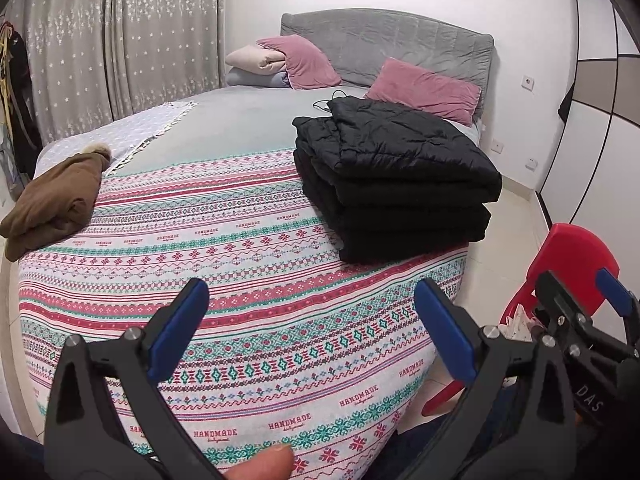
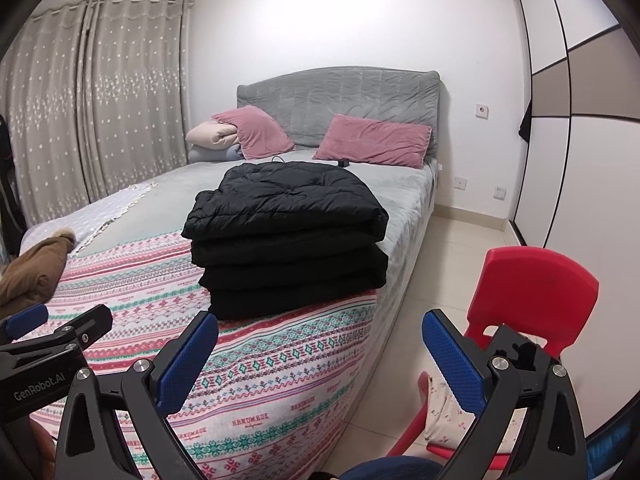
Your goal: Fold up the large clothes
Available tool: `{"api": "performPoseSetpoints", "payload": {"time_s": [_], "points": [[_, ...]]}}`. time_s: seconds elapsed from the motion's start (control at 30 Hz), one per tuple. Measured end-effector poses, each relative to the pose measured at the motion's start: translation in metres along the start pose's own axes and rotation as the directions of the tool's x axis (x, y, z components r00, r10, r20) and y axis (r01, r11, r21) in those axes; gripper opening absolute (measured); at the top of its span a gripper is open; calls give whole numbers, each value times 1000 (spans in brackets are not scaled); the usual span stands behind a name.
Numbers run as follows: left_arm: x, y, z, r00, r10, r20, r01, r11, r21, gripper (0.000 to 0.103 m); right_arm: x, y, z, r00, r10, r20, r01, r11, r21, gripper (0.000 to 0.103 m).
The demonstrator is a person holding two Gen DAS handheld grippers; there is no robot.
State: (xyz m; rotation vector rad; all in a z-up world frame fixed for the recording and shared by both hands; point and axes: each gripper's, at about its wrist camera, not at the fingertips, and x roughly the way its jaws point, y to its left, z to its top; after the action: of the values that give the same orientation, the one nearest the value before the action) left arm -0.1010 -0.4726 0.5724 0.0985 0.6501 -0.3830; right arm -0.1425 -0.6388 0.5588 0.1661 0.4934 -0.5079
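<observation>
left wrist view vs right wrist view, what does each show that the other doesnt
Only the left wrist view shows the person's fingertip at the bottom edge.

Only the right wrist view shows the floral cloth on the red chair plainly, and the curtain rod.

Both show the stack of folded black clothes on the patterned bedspread, the brown jacket, the pink pillows, and both claws open: left claw, right claw.

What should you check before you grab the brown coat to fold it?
1. Left gripper open, nothing in it: ok.
2. Right gripper open, nothing in it: ok.
3. Brown coat in view at the bed's left edge, nothing on top: ok.
4. Bare patterned blanket in front for folding: ok.
5. Black folded stack sits apart from the coat: ok.
6. Coat zipped or open: cannot tell.
</observation>
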Motion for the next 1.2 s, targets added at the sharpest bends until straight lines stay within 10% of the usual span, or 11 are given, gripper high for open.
{"api": "performPoseSetpoints", "payload": {"time_s": [1.2], "points": [[-4,-3,-1,1000,-13,-3,13,1000,11,102,-1,3,-2,1000,-9,0,9,1000,-9,103]]}}
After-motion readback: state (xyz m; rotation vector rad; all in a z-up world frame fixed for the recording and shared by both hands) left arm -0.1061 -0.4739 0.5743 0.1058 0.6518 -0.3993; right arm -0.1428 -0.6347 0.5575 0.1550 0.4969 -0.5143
